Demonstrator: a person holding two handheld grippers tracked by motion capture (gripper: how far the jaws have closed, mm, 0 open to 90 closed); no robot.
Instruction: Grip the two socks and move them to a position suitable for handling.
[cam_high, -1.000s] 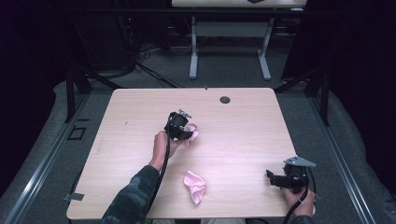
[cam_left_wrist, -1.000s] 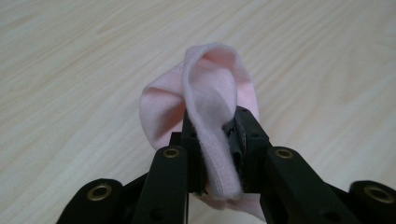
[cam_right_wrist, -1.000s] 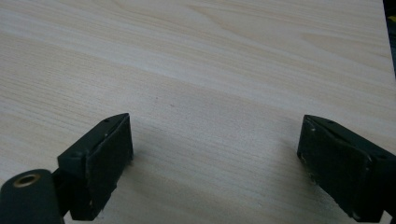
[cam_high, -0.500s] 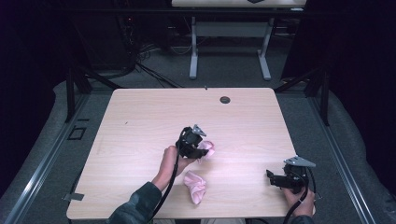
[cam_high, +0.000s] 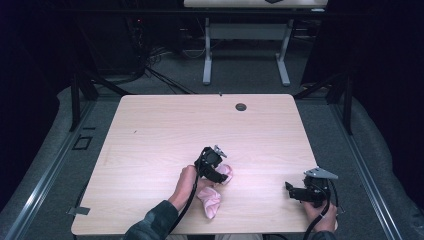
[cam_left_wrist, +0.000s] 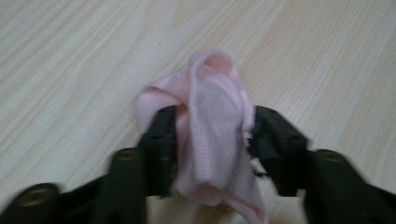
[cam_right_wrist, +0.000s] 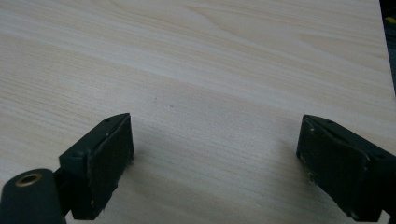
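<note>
The left hand-held gripper (cam_left_wrist: 210, 140) pinches a pink sock (cam_left_wrist: 210, 126) at the tabletop's (cam_high: 150, 130) six o'clock edge, so set it squarely beside the other sock (cam_high: 210, 200), while the right hand-held gripper (cam_right_wrist: 215, 163) gapes wide, empty.

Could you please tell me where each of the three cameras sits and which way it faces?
High view: above the near side, looking forward and down on the light wooden table; both forearms enter below.
Left gripper view: on the left hand-held gripper, along jaws shut on a crumpled pink cloth.
Right gripper view: on the right hand-held gripper, along open jaws.
All share the table.
</note>
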